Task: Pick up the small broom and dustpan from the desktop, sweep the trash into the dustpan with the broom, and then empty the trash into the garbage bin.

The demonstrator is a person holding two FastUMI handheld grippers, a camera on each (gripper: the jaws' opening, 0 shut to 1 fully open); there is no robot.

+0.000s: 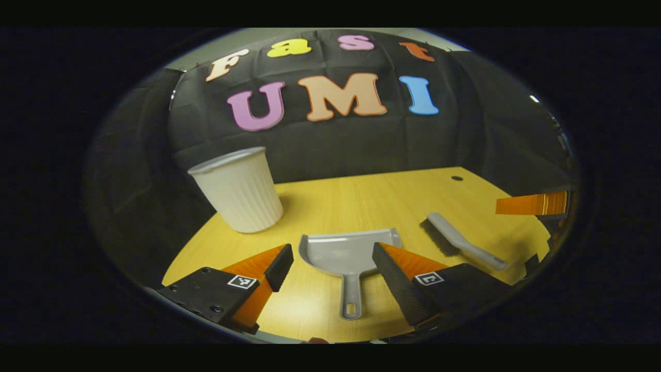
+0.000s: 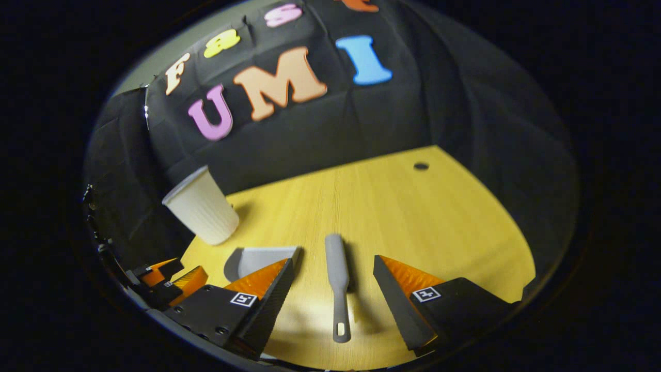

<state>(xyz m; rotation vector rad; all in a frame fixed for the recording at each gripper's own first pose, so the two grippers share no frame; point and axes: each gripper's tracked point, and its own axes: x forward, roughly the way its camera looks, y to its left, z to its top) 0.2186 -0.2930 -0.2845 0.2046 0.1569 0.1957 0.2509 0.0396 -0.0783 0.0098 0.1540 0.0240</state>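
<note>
A: How far along?
B: Barely begun; left claw point(image 1: 333, 258) gapes over the dustpan point(image 1: 347, 250), right claw point(image 2: 333, 268) gapes around the broom point(image 2: 337, 279); both lie on the bench point(image 2: 413, 217).
A: Remaining?
B: Grasping, sweeping, emptying into the bin point(image 1: 238, 188).

Smooth plastic dustpan point(image 1: 347, 252), wood-grain desktop point(image 1: 361, 199)

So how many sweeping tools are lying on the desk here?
2. The dustpan lies between the left gripper's open fingers, handle toward the camera; the broom lies to its right, between the right gripper's open fingers.
</note>
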